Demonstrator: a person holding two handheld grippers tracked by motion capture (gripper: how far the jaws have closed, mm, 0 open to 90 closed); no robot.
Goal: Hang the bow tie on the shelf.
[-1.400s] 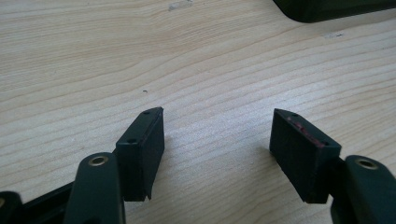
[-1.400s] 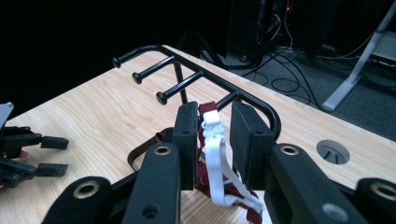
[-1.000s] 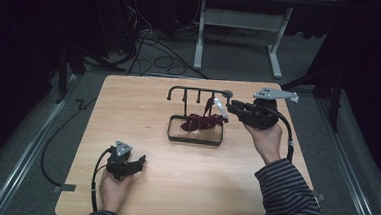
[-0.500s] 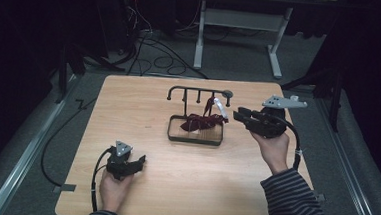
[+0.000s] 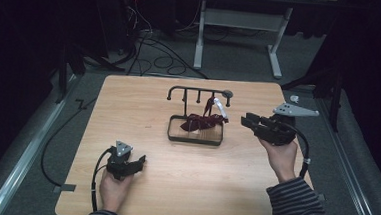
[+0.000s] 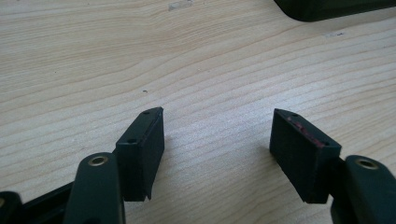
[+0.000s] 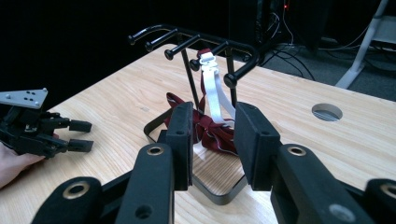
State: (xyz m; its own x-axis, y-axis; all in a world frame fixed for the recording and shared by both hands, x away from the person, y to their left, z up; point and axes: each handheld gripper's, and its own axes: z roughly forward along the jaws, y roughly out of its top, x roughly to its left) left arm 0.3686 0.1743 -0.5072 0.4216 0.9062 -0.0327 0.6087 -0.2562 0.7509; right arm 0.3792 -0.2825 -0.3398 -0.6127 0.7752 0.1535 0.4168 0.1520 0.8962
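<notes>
Wooden table (image 5: pixel 138 194), a person seated at the near edge with a gripper in each hand. Near the table's middle stands a black rack (image 5: pixel 198 94) with hooked pegs along a top bar, its stem rising from a rectangular tray base (image 5: pixel 194 140). A dark red bow tie (image 5: pixel 201 122) lies slumped in the base, its white strap (image 5: pixel 220 106) running up to one of the pegs at the bar's right end. Right gripper (image 5: pixel 247 122) held above the table just right of the rack, pointing left toward the tie, clear of it; its jaws have just been opening and now stand part open with nothing between them. In the right gripper view the pads (image 7: pixel 254 140) frame the tie (image 7: pixel 217 133) and strap (image 7: pixel 212 91) from behind, no contact. Left gripper (image 5: pixel 139 160) rests low at the near left of the table, well apart from the rack, jaws spread wide and empty; the left gripper view shows bare wood grain between its pads (image 6: pixel 142 149). A round cable hole (image 7: pixel 327 111) sits in the tabletop beyond the rack.
</notes>
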